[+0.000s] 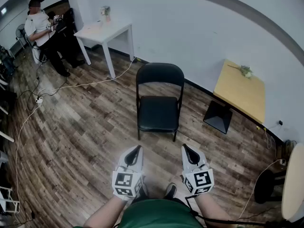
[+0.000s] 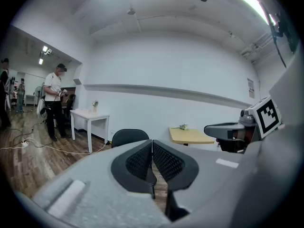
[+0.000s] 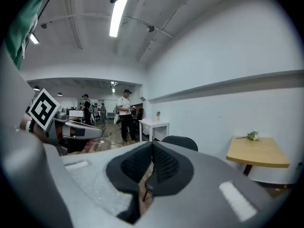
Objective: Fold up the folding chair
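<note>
A black folding chair (image 1: 158, 100) stands unfolded on the wooden floor, its seat facing me and its backrest (image 2: 128, 136) toward the white wall. Both grippers hover side by side short of the seat's front edge, touching nothing. My left gripper (image 1: 138, 149) is shut with nothing between its pads, and my right gripper (image 1: 185, 148) is shut and empty too. In the left gripper view the jaws (image 2: 152, 152) hide most of the chair. In the right gripper view the backrest (image 3: 181, 142) shows just past the jaws (image 3: 152, 155).
A white table (image 1: 105, 33) stands against the wall at the back left, with a person (image 1: 45, 34) beside it. A yellow square table (image 1: 240, 90) stands right of the chair. A white cable (image 1: 85, 85) runs across the floor to the left. A round stool (image 1: 293, 184) stands at the far right.
</note>
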A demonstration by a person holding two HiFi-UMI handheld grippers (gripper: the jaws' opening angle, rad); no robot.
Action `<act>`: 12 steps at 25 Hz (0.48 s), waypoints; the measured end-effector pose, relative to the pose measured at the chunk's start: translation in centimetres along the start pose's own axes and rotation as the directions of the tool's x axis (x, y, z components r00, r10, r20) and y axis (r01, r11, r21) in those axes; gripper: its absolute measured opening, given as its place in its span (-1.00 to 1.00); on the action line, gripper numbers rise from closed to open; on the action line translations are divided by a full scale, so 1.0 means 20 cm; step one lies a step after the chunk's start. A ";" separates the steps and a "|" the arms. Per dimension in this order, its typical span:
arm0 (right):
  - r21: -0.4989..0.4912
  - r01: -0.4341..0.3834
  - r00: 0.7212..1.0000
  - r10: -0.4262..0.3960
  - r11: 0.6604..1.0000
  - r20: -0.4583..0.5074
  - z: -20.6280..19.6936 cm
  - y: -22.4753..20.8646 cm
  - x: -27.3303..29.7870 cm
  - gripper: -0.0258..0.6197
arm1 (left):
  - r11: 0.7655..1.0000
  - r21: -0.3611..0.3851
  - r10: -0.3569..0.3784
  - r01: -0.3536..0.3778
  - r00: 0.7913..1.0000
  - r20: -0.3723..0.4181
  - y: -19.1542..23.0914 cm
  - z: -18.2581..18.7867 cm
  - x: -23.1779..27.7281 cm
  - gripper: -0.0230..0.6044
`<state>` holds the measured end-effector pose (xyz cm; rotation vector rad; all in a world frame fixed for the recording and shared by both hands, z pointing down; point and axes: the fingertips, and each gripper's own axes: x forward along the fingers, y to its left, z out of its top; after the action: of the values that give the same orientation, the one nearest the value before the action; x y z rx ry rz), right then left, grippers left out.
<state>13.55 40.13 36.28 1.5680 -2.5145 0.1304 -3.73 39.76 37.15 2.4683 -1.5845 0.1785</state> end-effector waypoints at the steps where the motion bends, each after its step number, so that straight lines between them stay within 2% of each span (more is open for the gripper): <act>1: 0.000 0.001 1.000 -0.001 1.000 -0.001 0.00 0.00 -0.01 -0.91 | 1.000 0.000 -0.002 0.002 1.000 0.000 -0.01 0.00 0.00 -0.88; 12: 0.002 -0.008 1.000 0.008 1.000 -0.016 -0.04 0.01 -0.03 -0.91 | 1.000 0.006 -0.012 0.012 1.000 -0.005 -0.04 -0.02 -0.02 -0.88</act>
<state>13.75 40.83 36.89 1.5517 -2.5093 0.1461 -3.12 40.50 37.43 2.4795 -1.5689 0.1867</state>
